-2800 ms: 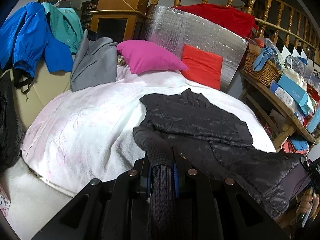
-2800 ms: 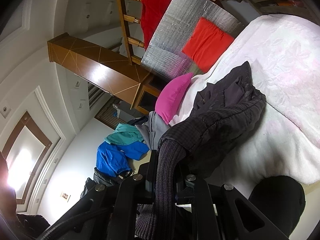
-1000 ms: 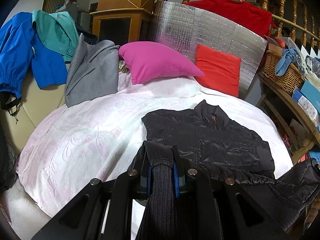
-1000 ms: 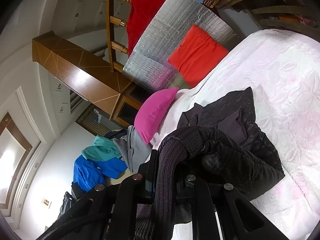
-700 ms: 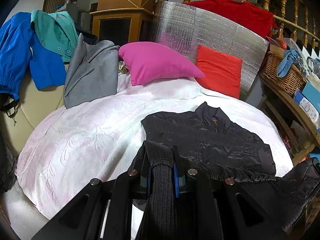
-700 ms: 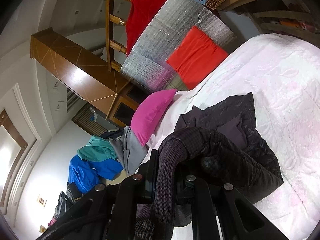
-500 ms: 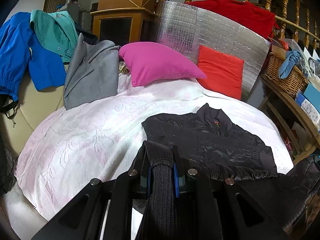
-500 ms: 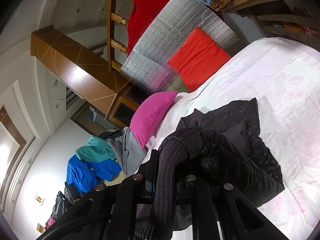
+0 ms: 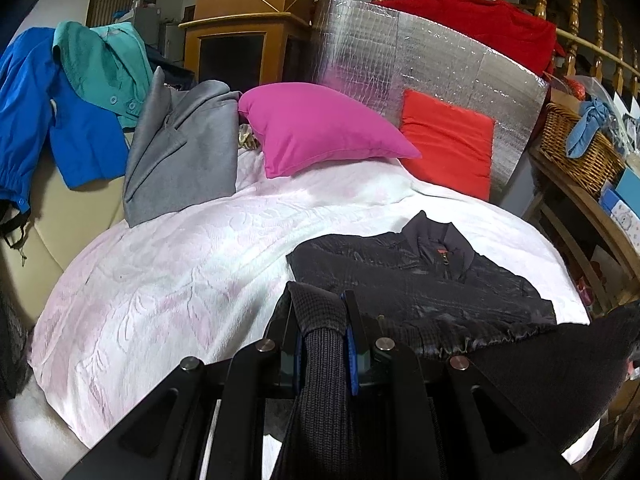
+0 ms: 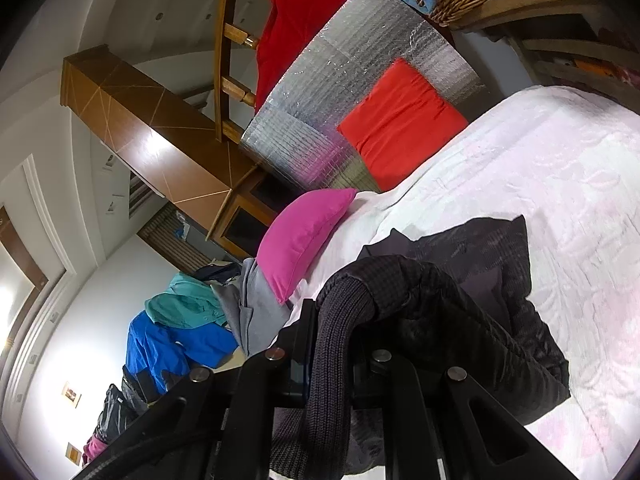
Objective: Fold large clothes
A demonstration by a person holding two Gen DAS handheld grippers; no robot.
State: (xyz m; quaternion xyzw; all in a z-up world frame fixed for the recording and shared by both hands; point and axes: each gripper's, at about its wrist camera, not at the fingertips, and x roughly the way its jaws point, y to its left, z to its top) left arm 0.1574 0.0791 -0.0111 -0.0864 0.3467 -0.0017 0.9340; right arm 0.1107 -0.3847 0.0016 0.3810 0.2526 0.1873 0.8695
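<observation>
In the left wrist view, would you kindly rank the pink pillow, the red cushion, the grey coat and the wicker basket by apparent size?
1. pink pillow and grey coat: look alike, unranked.
2. red cushion.
3. wicker basket, partly cut off by clutter.

A round bed covered by a white, faintly pink embossed bedspread (image 9: 168, 280) is carrying a black quilted jacket with a stand-up collar (image 9: 420, 276), which is lying flat toward its right side. A magenta pillow (image 9: 316, 128) and a red square cushion (image 9: 448, 144) are resting at the far edge. A grey wool coat (image 9: 180, 152) is draping onto the bed's far left edge.
</observation>
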